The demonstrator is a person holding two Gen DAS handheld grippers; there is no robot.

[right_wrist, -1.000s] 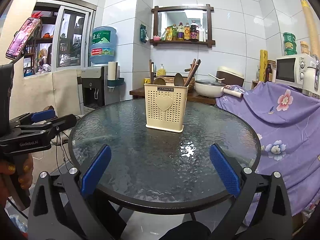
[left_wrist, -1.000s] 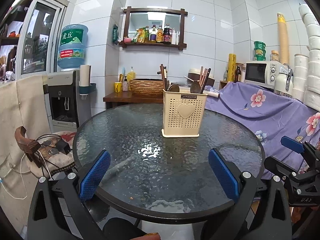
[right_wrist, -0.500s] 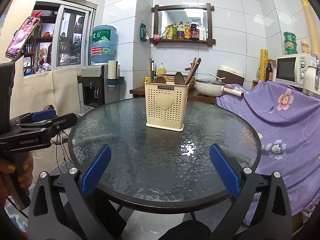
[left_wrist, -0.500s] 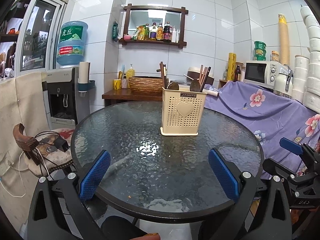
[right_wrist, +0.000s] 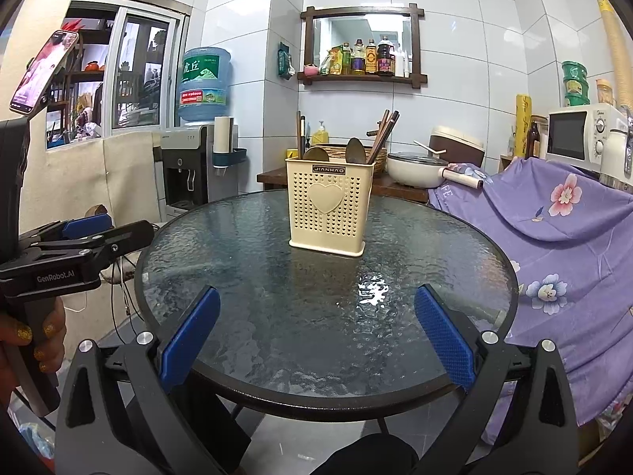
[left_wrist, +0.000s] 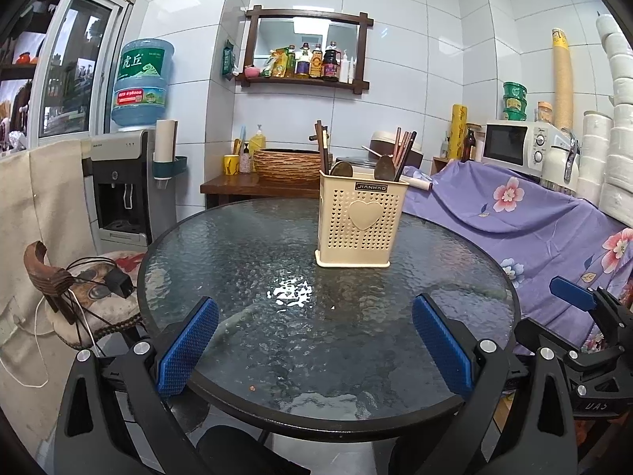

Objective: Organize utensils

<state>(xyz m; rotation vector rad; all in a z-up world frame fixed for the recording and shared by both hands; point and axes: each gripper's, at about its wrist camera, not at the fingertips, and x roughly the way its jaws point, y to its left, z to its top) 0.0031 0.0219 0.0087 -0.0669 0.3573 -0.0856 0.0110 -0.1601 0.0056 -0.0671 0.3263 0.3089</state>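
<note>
A cream perforated utensil holder (left_wrist: 361,223) (right_wrist: 329,208) with a heart on its front stands upright near the far middle of a round glass table (left_wrist: 245,269) (right_wrist: 427,261). Brown chopsticks (left_wrist: 403,152) (right_wrist: 383,128) and two dark spoons (left_wrist: 383,167) (right_wrist: 356,151) stick out of its top. My left gripper (left_wrist: 314,342) hangs open over the table's near edge, nothing between its blue pads. Open and empty too, my right gripper (right_wrist: 316,334) sits at the near edge. In the right wrist view the left gripper (right_wrist: 85,233) shows at the far left, held by a hand (right_wrist: 27,340).
A purple floral cloth (left_wrist: 530,221) (right_wrist: 561,229) covers furniture right of the table. A chair with a cushion and cables (left_wrist: 91,289) stands at the left, and a water dispenser (left_wrist: 126,182) behind it. A wooden counter (left_wrist: 237,188) with a basket, pot (right_wrist: 415,168) and microwave (left_wrist: 514,144) lines the back wall.
Both grippers have stayed open and almost still. The left wrist view has drifted slightly, with the holder sitting a touch lower and more to the left.
</note>
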